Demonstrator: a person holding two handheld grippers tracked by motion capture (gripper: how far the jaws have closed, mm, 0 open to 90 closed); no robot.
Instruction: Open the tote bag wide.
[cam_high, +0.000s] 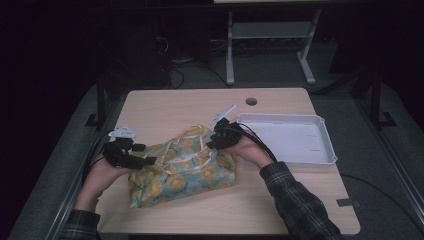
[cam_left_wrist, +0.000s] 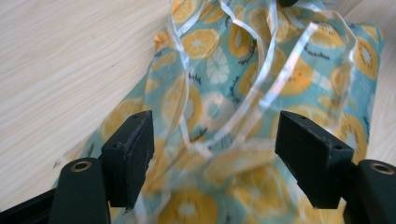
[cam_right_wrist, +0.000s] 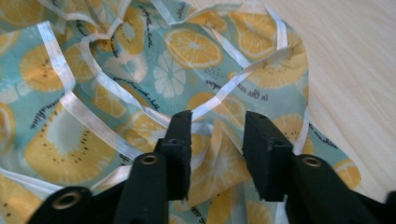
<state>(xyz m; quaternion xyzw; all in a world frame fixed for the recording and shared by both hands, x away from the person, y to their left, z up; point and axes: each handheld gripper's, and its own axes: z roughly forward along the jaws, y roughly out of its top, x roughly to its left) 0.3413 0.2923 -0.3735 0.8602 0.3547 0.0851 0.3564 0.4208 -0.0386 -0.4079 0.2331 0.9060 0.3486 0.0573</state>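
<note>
The left gripper (cam_high: 142, 154) hangs released over the fruit-print bag (cam_high: 180, 167). The right gripper (cam_high: 216, 136) straddles a raised fold, jaws not yet clenched

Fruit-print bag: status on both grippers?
Left gripper open over the fruit-print bag. Right gripper partly closed around a fold, pads not pressing. White ribbon loose across bag. White tray alongside.

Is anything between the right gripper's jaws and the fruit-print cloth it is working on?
Nothing visible stands in the way. The right gripper is already down on the fruit-print cloth, jaws apart with a raised fold of fabric and a strand of white ribbon between them. Whether the pads press that fold yet cannot be told.
</note>
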